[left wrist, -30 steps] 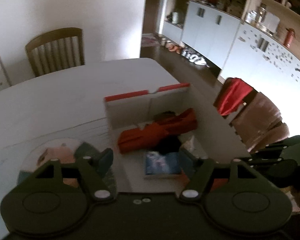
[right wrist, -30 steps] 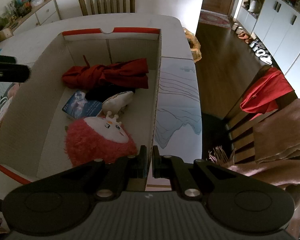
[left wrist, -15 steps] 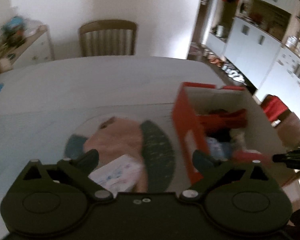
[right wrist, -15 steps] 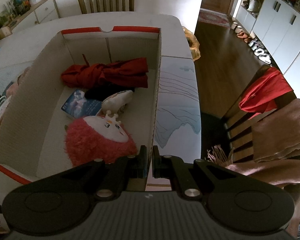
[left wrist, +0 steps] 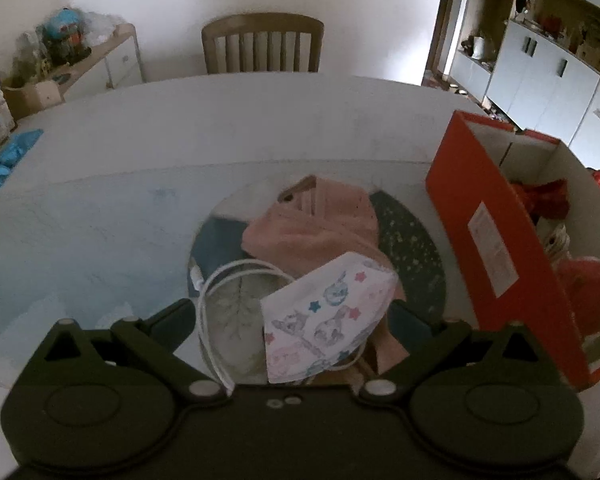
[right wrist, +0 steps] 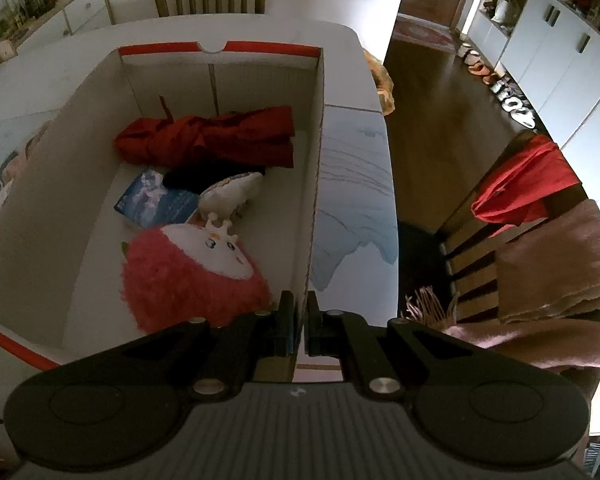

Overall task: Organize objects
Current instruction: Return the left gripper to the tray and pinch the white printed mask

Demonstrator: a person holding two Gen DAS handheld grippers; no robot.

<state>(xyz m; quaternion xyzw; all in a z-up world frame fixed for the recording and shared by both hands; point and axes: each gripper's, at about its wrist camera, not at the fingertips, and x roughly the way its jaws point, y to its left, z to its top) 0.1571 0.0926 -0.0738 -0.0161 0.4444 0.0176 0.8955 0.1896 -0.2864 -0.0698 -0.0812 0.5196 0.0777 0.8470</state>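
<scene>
My left gripper (left wrist: pixel 294 314) is open above a printed face mask (left wrist: pixel 328 316), a coiled white cable (left wrist: pixel 216 300) and a pink cloth (left wrist: pixel 320 228) on the table left of the orange box (left wrist: pixel 496 240). My right gripper (right wrist: pixel 299 320) is shut on the box's right wall (right wrist: pixel 314 184). Inside the box lie a red folded umbrella (right wrist: pixel 212 140), a blue booklet (right wrist: pixel 156 200), a white slipper (right wrist: pixel 232 196) and a pink plush toy (right wrist: pixel 188 276).
A wooden chair (left wrist: pixel 262 42) stands at the table's far side. A sideboard (left wrist: pixel 96 60) with clutter is at back left. A blue cloth (left wrist: pixel 8 160) lies at the table's left edge. A chair draped with red and brown cloths (right wrist: pixel 540 240) stands right of the table.
My left gripper has swung left, from over the box to over the mask, cable and pink cloth. The right gripper has stayed on the box wall.
</scene>
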